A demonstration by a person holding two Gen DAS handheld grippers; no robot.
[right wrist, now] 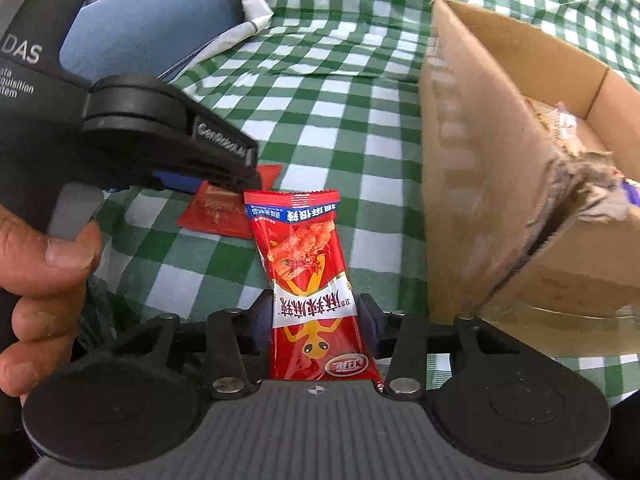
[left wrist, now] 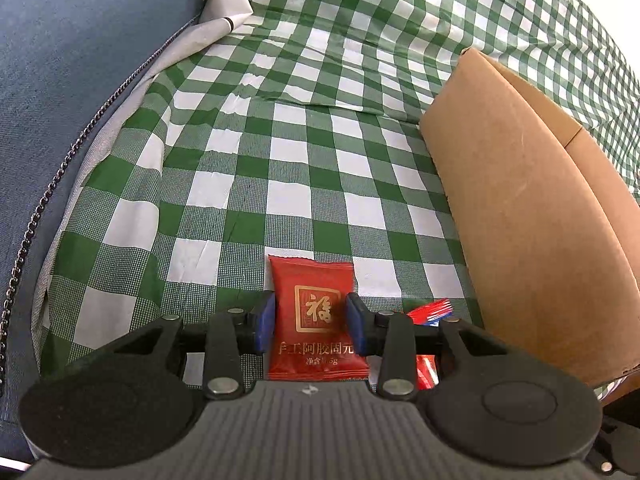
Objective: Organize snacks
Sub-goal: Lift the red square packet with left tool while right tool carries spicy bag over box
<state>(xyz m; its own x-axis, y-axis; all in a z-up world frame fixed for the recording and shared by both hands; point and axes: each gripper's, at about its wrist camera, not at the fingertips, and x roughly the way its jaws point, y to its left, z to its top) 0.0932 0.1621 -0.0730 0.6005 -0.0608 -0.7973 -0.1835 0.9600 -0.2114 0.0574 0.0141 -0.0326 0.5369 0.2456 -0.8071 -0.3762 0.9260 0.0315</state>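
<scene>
Cardboard box (right wrist: 500,184) holds wrapped snacks. Left gripper (left wrist: 311,322) clamps red sachet (left wrist: 316,320); right gripper (right wrist: 316,326) clamps red snack packet (right wrist: 312,280), beside the box.

Bright, even daylight with soft shadows fills both fisheye views, whose edges bow the checked cloth (left wrist: 304,184), while the cardboard box (right wrist: 500,184) in the right wrist view is smeared by blur.

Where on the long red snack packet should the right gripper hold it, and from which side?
Grip the long red snack packet across its narrow width at the white band in the middle, coming from its bottom end along its length. It is long and slim, so the short way fits between the right gripper's pads, which already sit at either edge there.
</scene>
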